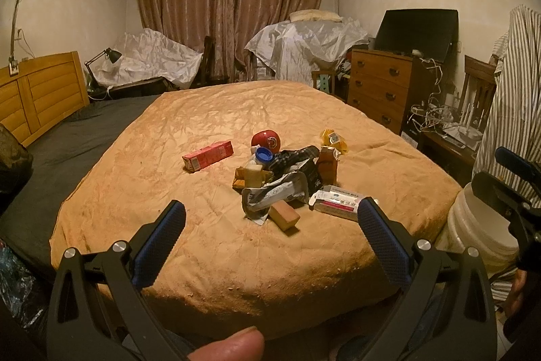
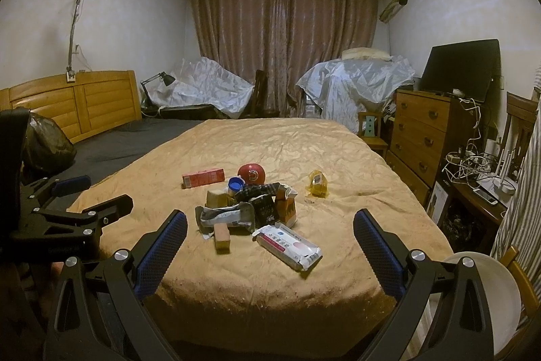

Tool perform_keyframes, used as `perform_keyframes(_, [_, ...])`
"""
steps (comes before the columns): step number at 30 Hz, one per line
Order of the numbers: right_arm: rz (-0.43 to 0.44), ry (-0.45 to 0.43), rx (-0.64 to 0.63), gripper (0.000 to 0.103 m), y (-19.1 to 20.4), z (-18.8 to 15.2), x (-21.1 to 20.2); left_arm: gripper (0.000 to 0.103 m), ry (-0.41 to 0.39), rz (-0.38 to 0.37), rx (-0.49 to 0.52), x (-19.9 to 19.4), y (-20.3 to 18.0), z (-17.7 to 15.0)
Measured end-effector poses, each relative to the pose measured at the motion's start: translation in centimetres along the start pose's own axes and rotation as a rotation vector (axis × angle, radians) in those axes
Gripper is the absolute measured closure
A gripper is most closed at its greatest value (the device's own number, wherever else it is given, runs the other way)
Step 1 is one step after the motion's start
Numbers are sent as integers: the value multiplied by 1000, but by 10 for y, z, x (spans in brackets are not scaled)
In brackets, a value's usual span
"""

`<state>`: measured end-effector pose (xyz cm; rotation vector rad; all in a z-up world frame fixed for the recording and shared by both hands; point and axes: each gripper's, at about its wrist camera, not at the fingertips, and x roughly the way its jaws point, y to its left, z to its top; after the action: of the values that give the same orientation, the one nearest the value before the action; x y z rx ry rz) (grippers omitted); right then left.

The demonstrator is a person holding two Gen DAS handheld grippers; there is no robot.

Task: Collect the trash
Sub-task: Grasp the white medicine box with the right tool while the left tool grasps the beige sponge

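Both your grippers, left gripper [image 1: 270,225] and right gripper [image 2: 270,232], hang with fingers spread wide and empty above the tan quilted bedspread [image 1: 236,252]. Your heap of crumpled wrappers and small cartons [image 1: 287,178] lies at 12 o'clock; the white plastic bucket [image 1: 473,225] stands at 3 o'clock.

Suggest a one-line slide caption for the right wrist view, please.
Open right gripper faces a trash pile on the tan bedspread.

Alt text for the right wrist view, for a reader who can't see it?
The open right gripper hovers before a tan bedspread strewn with trash: a white medicine box nearest, a red carton farther back. A white bucket stands at right.
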<state>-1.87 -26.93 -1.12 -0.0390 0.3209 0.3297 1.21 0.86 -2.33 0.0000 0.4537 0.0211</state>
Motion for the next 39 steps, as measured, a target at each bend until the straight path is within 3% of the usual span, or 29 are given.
perform_keyframes(5, [12, 38, -57, 5, -1, -9, 15, 5, 96, -12, 3, 29, 12, -14])
perform_keyframes(10, [69, 124, -163, 5, -14, -16, 54, 5, 165, 28, -23, 64, 31, -32])
perform_keyframes(16, [201, 351, -283, 9, -22, -32, 148, 5, 306, 34, -55, 114, 49, -49])
perform_keyframes(20, [207, 496, -386, 11, -25, -48, 222, 5, 430, -34, -101, 152, 54, -59])
perform_keyframes(28, [212, 701, -524, 11, -25, -80, 323, 5, 500, -109, -181, 211, 30, -48])
perform_keyframes(32, [231, 726, -504, 11, -28, -89, 346, 5, 520, -99, -204, 239, 16, -43])
perform_keyframes(34, [232, 712, -473, 13, -31, -90, 350, 10, 528, -79, -213, 251, 15, -42])
perform_keyframes(36, [249, 710, -433, 23, -33, -91, 354, 24, 547, -66, -227, 261, 14, -42])
perform_keyframes(39, [254, 700, -411, 35, -32, -94, 352, 35, 545, -77, -230, 262, 12, -42])
